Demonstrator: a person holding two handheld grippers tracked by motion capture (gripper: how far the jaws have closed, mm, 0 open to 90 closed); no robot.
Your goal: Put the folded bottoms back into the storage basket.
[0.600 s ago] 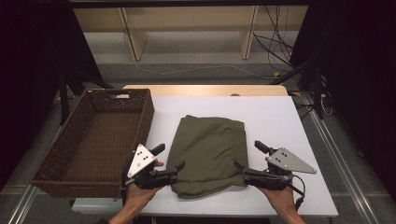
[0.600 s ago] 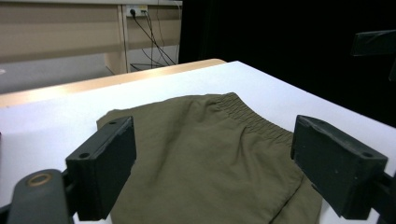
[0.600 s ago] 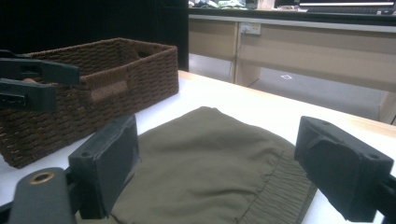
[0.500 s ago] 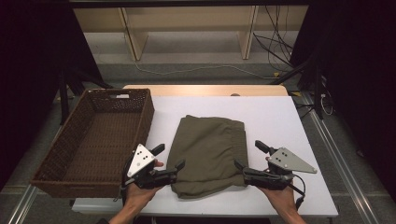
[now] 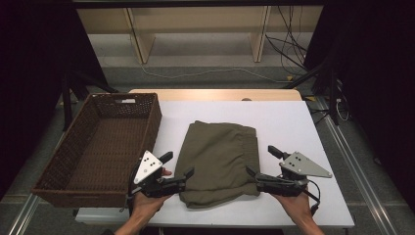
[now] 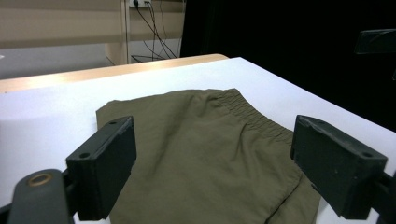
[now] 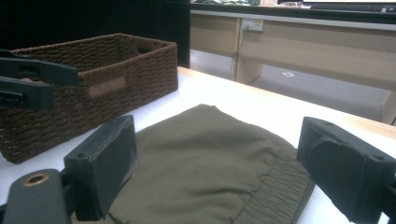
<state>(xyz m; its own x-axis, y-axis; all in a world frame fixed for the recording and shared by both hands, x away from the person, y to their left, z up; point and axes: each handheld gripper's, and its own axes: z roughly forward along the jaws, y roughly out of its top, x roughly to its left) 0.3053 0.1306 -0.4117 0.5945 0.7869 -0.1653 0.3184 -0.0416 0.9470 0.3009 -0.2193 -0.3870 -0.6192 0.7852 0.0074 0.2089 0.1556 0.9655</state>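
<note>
A folded olive-green garment (image 5: 218, 161) with an elastic waistband lies at the middle of the white table (image 5: 293, 122). My left gripper (image 5: 179, 164) is open at the garment's near left edge, its jaws pointing in over the cloth. My right gripper (image 5: 260, 160) is open at the near right edge, facing the left one. In the left gripper view the garment (image 6: 205, 149) lies between and beyond the wide-apart jaws of the left gripper (image 6: 219, 163). The right gripper view shows the garment (image 7: 215, 158) spread before the right gripper (image 7: 224, 172), whose jaws hold nothing.
A dark brown wicker basket (image 5: 63, 156) stands along the table's left side, and it sits beyond the garment (image 7: 93, 84) in the right gripper view. Bare white tabletop lies behind and to the right of the garment. Wooden shelving (image 5: 195, 29) and cables are on the floor beyond.
</note>
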